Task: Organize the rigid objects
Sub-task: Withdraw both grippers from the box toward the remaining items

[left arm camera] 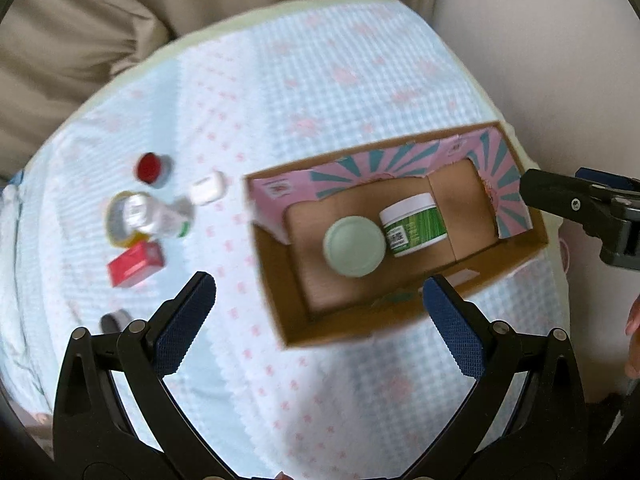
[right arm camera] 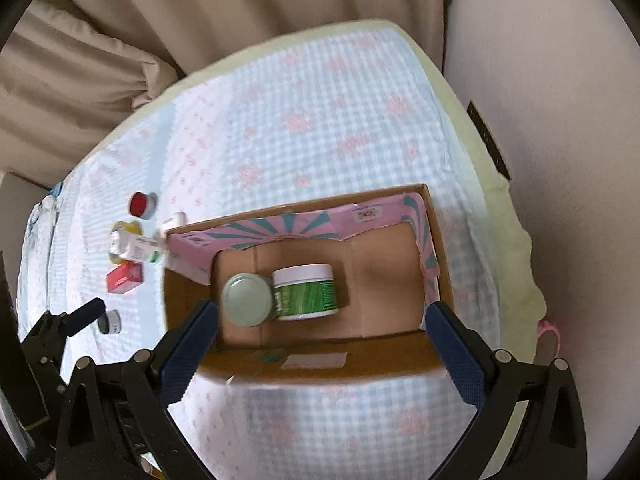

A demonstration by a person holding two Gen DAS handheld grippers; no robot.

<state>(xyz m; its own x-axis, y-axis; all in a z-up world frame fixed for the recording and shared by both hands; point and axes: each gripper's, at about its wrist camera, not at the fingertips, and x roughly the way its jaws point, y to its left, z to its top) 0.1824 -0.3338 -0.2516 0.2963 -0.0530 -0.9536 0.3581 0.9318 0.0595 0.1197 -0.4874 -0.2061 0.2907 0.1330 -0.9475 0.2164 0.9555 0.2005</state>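
The print on the white jar with the green label is too small to read. Near the left edge of the checked blue-and-pink tablecloth, a white tube hides most of a yellow tape roll, and both are blurred. A small dark-topped container is partly covered by the left gripper. The cardboard box hides part of a small white case.

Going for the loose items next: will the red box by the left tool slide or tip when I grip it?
The red box lies flat on soft cloth, so it likely won't roll or tip. Its flat faces look easy to pinch. It seems small and light, so a nudge may slide it.
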